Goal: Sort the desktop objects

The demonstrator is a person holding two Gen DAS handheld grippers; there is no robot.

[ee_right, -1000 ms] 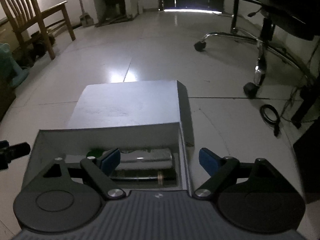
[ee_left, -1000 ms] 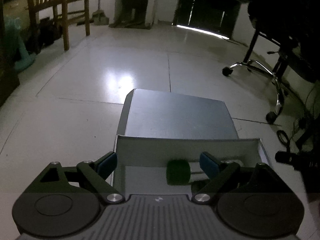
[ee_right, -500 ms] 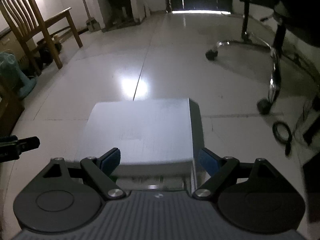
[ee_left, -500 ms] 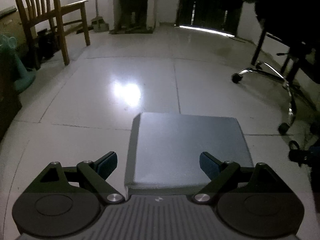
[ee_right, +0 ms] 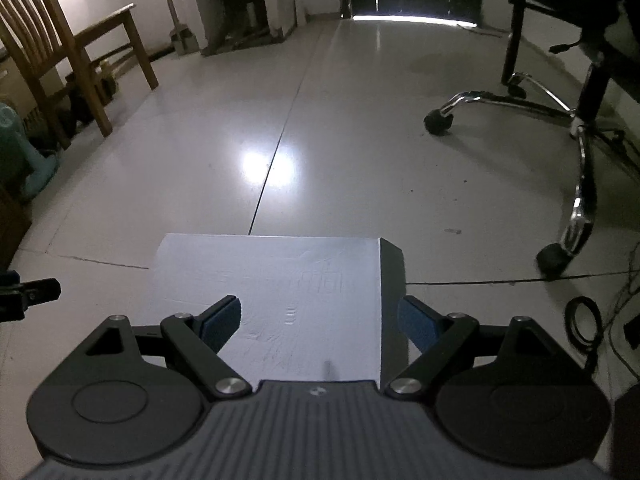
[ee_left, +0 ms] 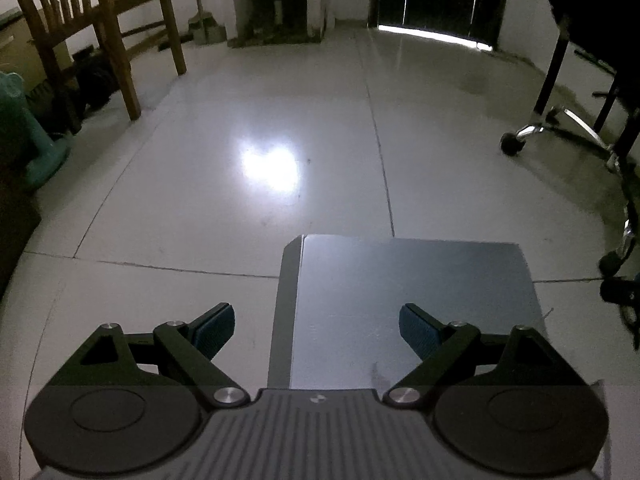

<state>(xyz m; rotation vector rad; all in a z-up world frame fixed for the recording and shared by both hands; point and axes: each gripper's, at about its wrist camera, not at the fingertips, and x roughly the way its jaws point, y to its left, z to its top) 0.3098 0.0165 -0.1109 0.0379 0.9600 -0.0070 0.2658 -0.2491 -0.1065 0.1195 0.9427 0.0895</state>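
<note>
A flat grey-white box lid (ee_left: 408, 304) lies on the pale tiled floor and fills the lower middle of the left wrist view. It also shows in the right wrist view (ee_right: 276, 288). My left gripper (ee_left: 316, 328) is open and empty, above the lid's left edge. My right gripper (ee_right: 320, 322) is open and empty, above the lid's right edge. The open box with the green item and batteries is hidden below both views.
A wooden chair (ee_left: 92, 36) stands at the far left. An office chair base (ee_right: 560, 128) with castors is at the right. A black cable (ee_right: 584, 320) lies on the floor at the right. A teal object (ee_left: 28, 140) sits left.
Both grippers have tilted up and moved forward. The open box and its contents have dropped out of view, and only the lid remains below the fingers.
</note>
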